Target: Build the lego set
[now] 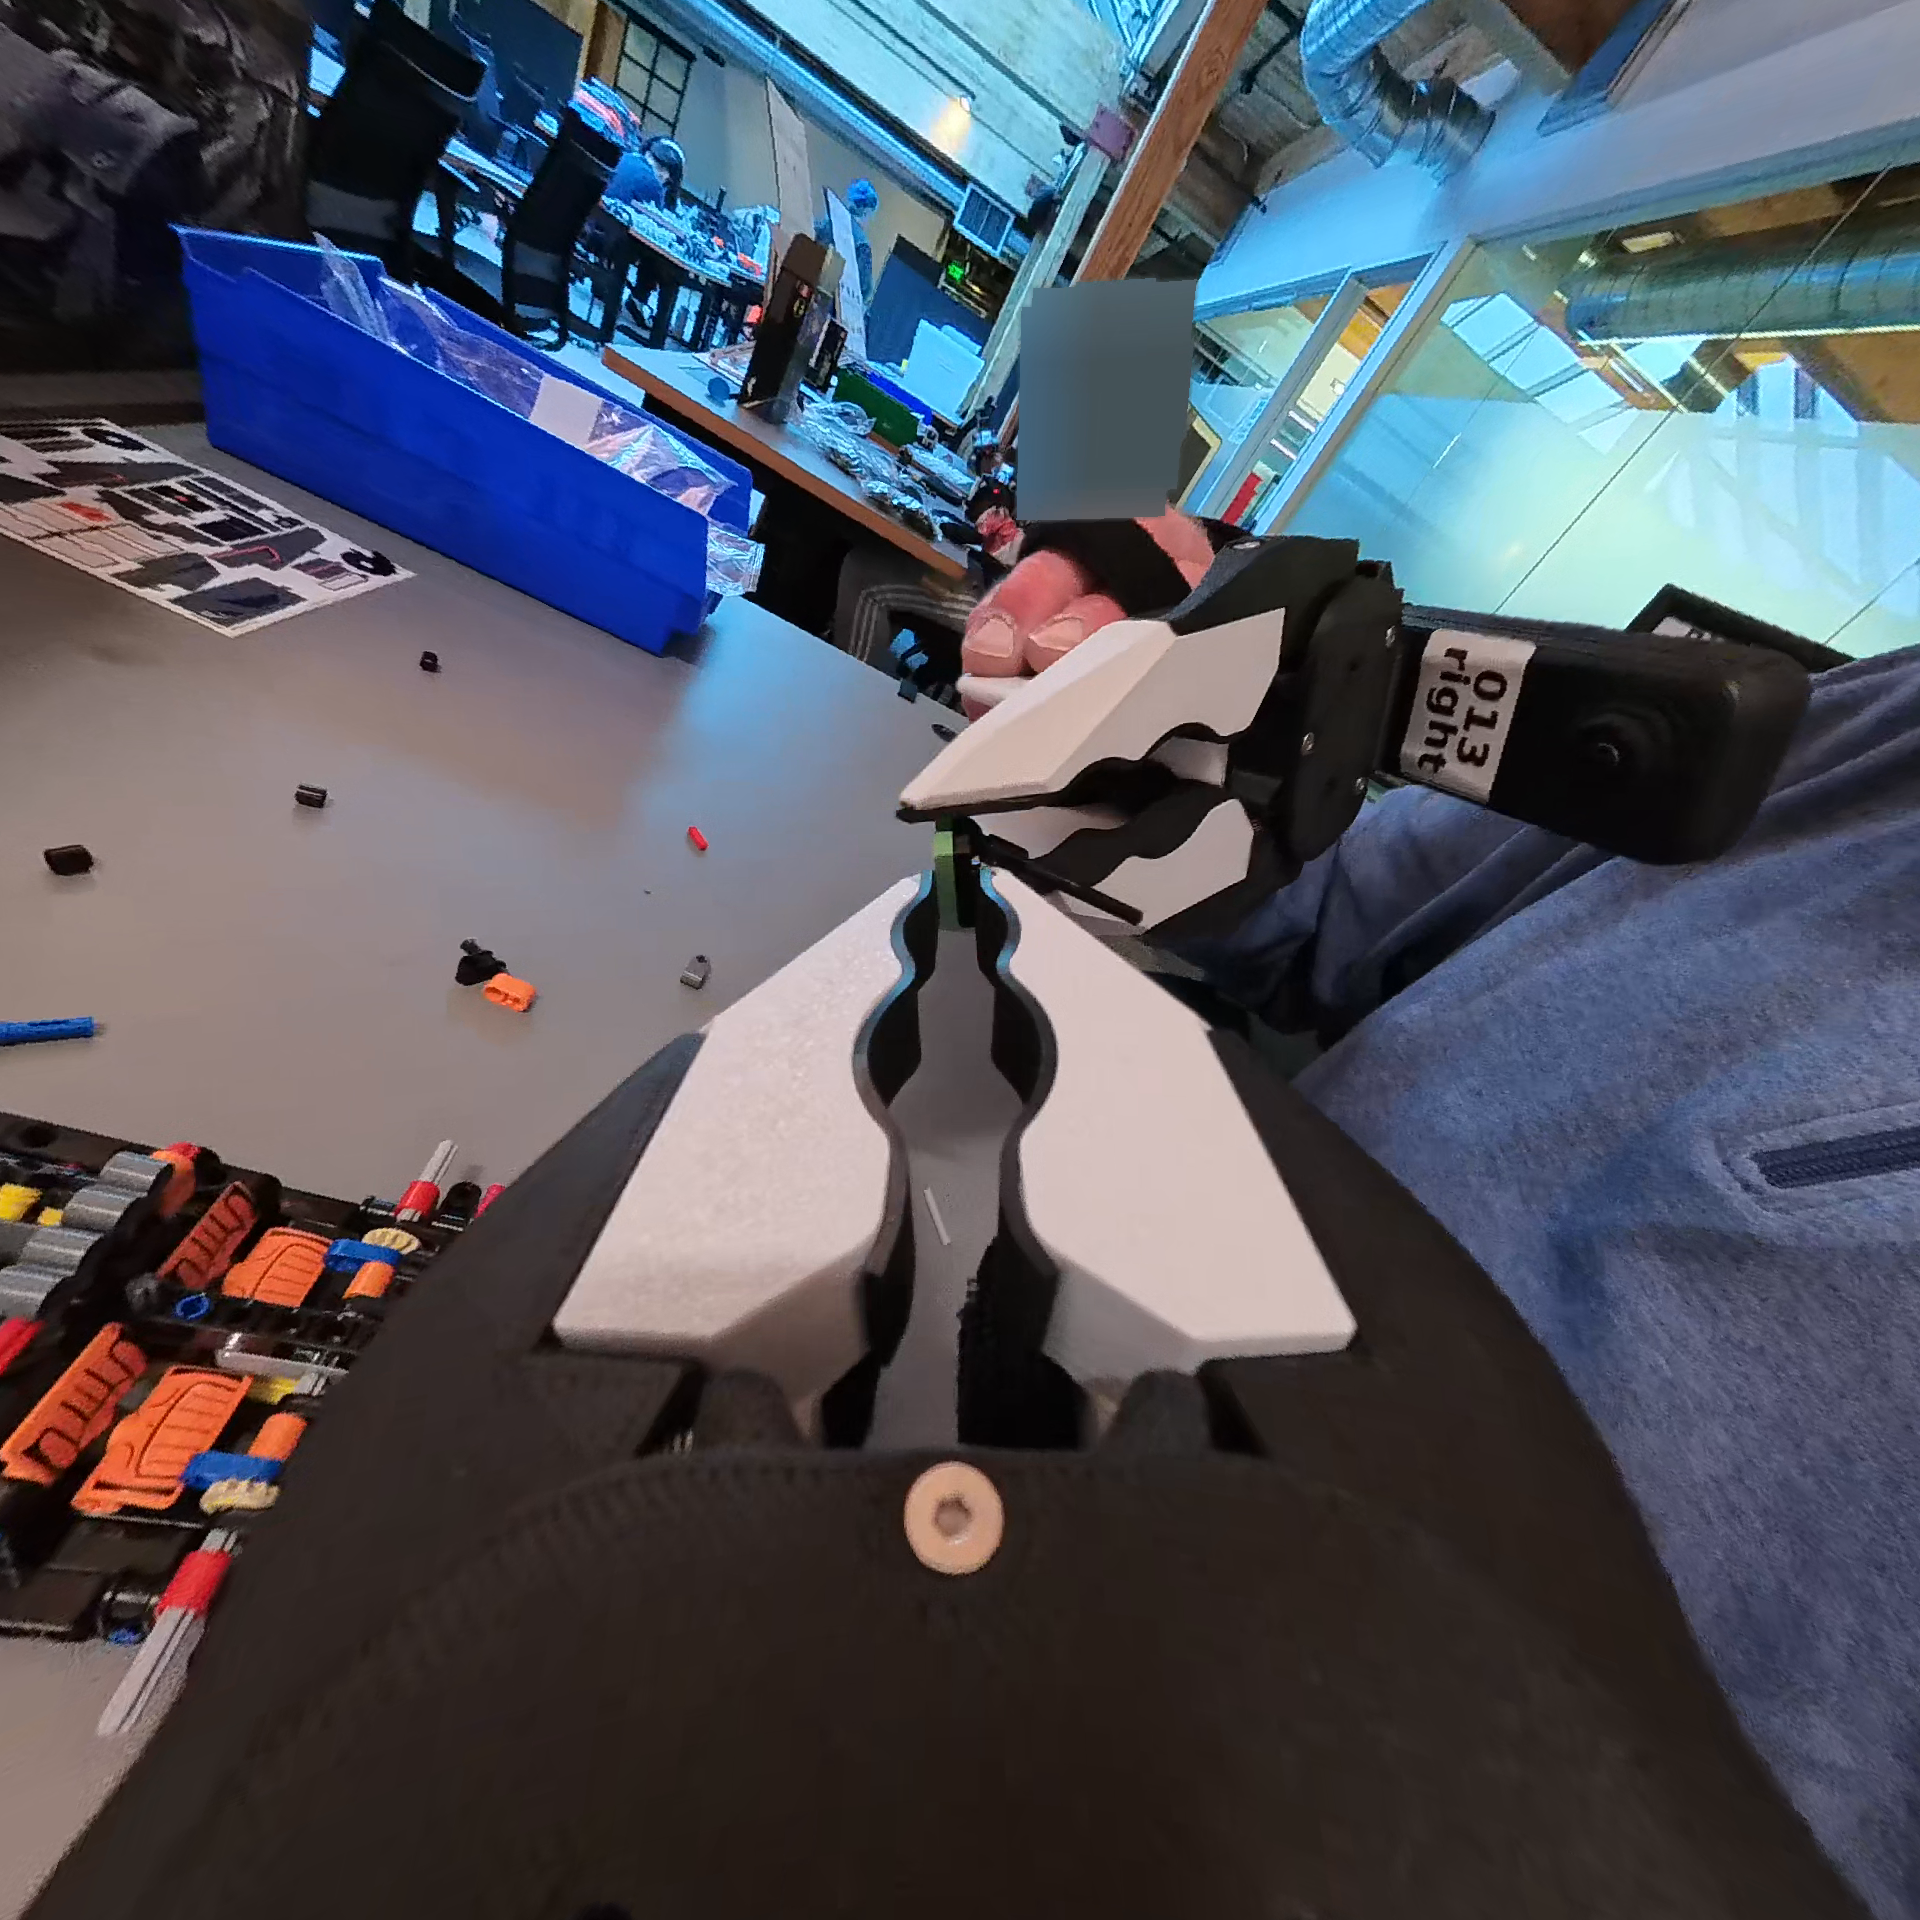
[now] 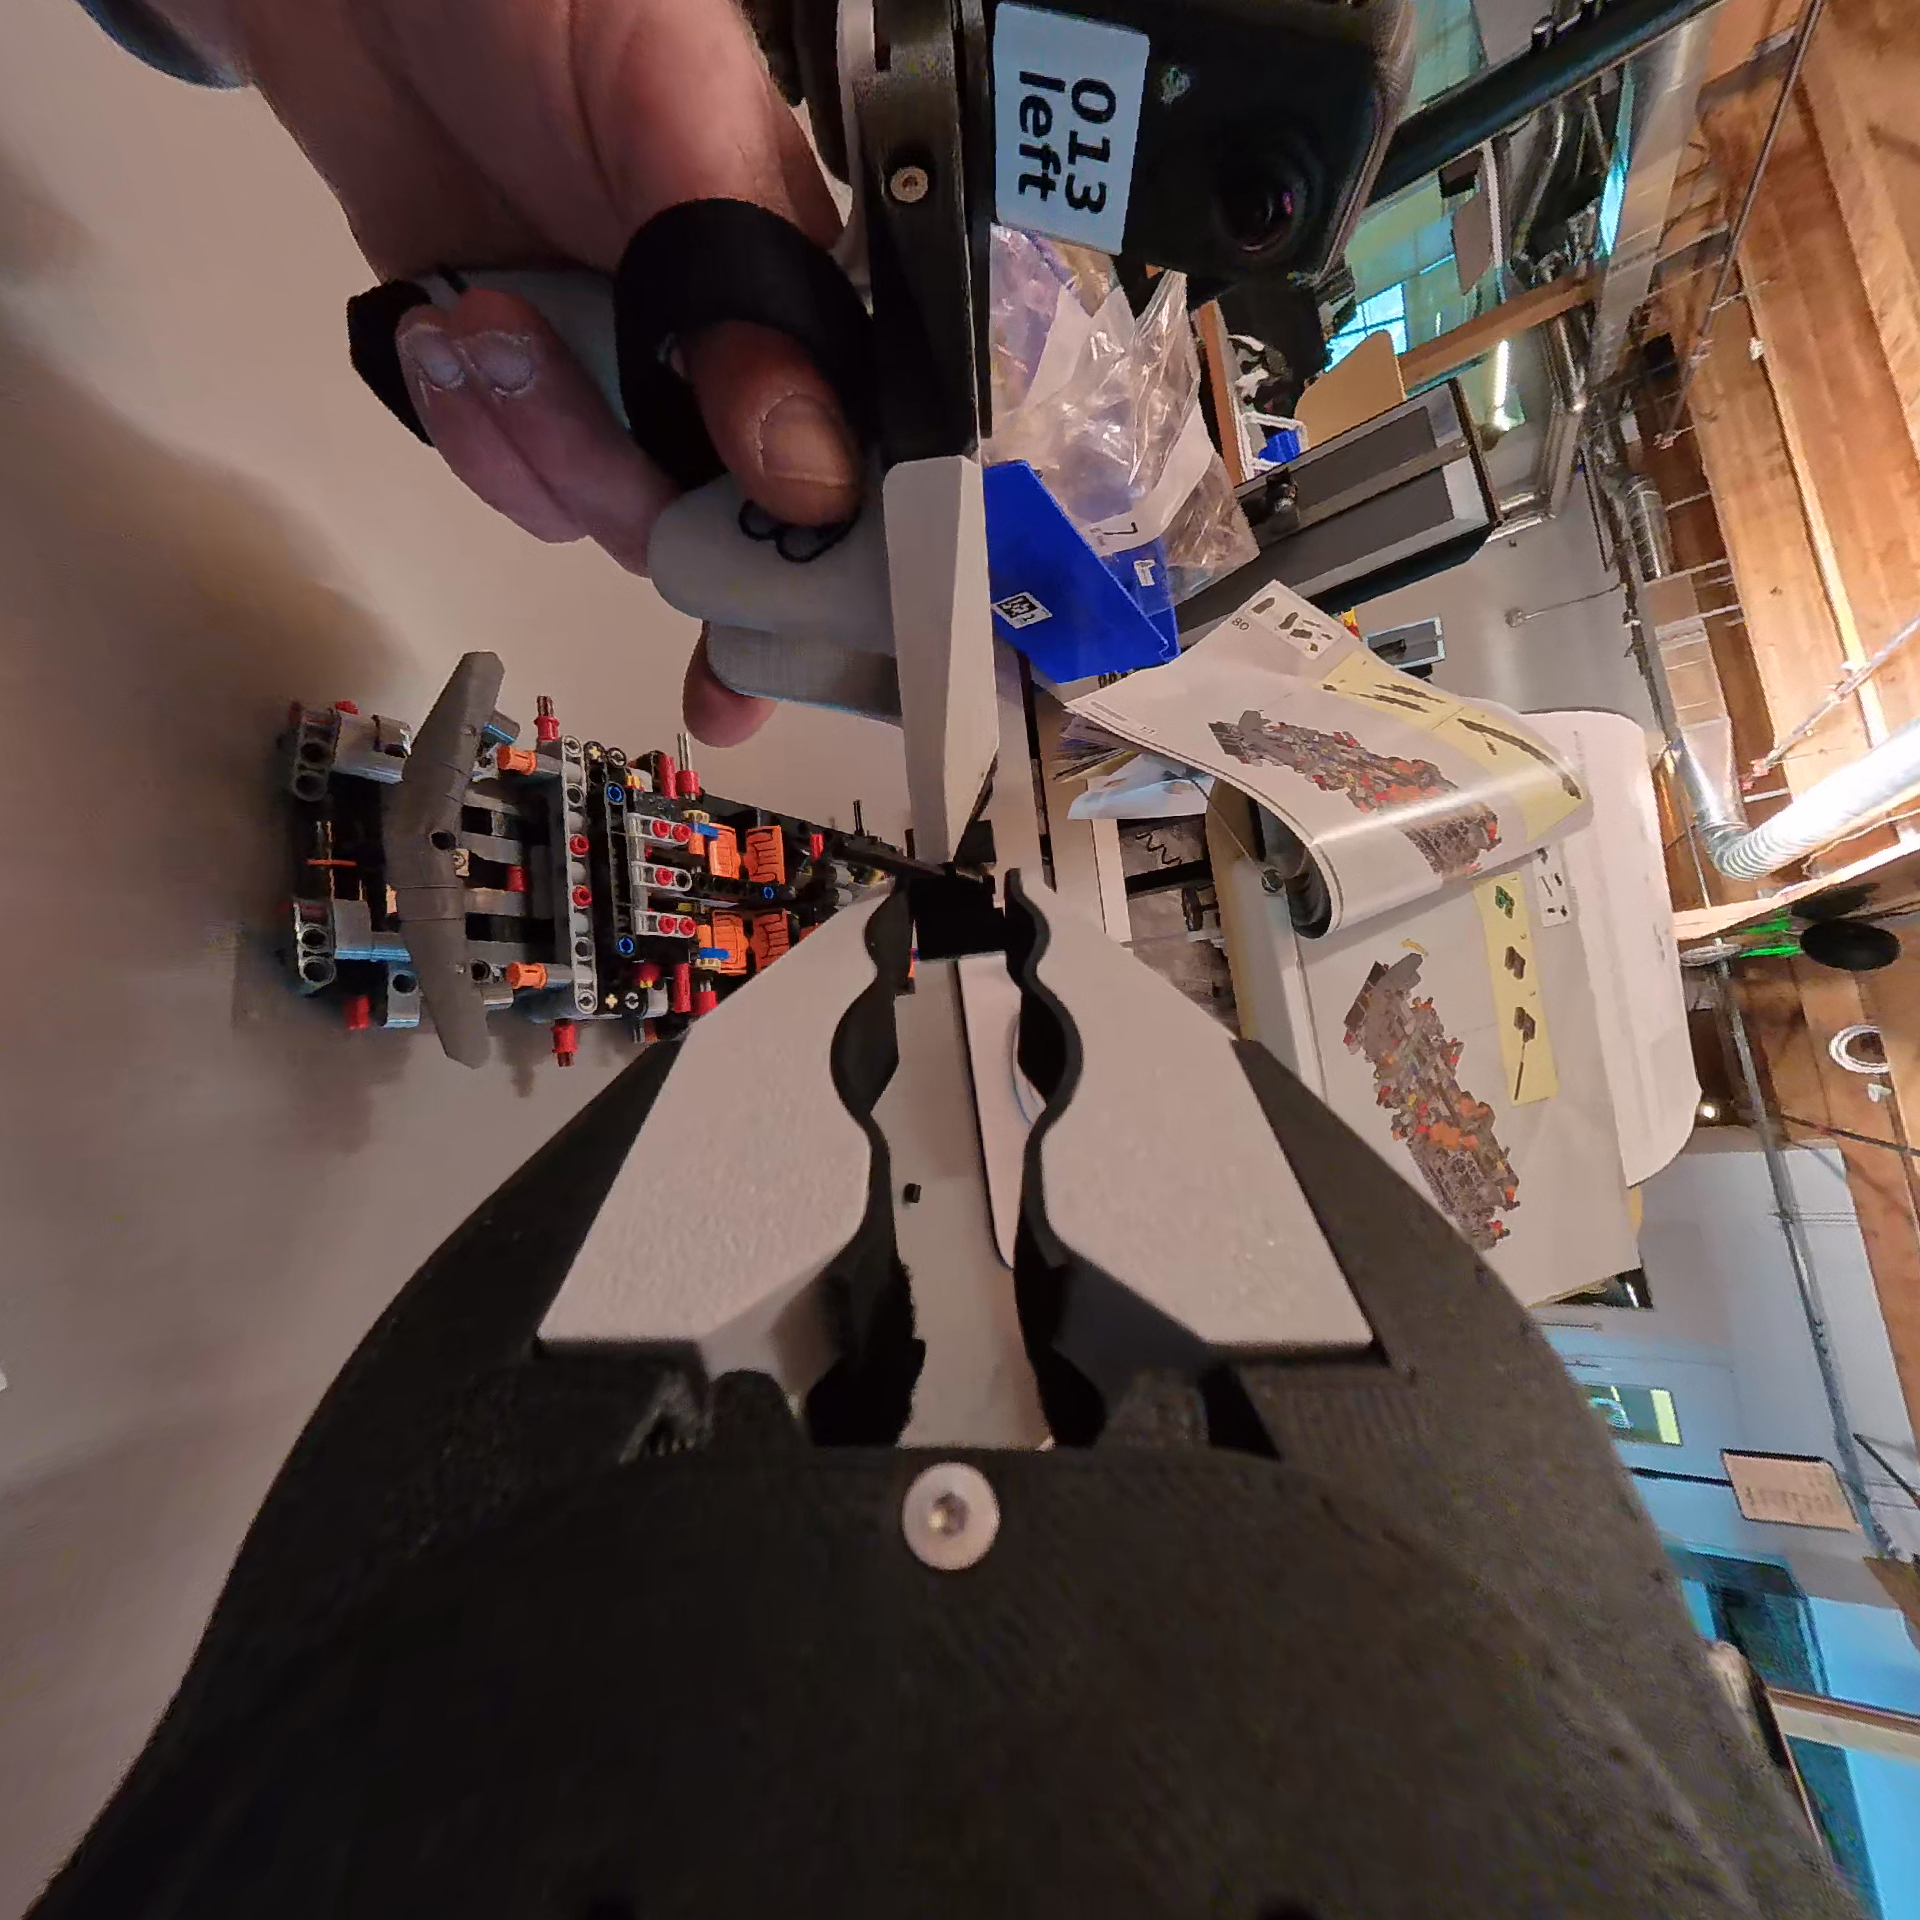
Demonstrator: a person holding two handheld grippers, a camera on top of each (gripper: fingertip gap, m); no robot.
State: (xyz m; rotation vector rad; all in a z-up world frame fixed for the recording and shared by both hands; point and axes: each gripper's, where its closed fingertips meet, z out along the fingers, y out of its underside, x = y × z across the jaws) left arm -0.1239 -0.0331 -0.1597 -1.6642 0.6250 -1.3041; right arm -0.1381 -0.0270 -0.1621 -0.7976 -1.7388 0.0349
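Your left gripper (image 1: 954,896) is pinching a small green piece (image 1: 953,871) at its tips. Your right gripper (image 2: 956,914) is squeezed on a small black piece (image 2: 954,923). The two grippers meet tip to tip, up in the air above the grey table (image 1: 364,790). The big lego car body (image 2: 540,873) lies on that table, and loose little pieces (image 1: 497,977) lie near it.

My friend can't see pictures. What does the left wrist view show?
The left gripper pinches a small green piece in the air while the right gripper holds a thin black rod against it. Behind them, loose pieces dot a grey table with a blue bin.
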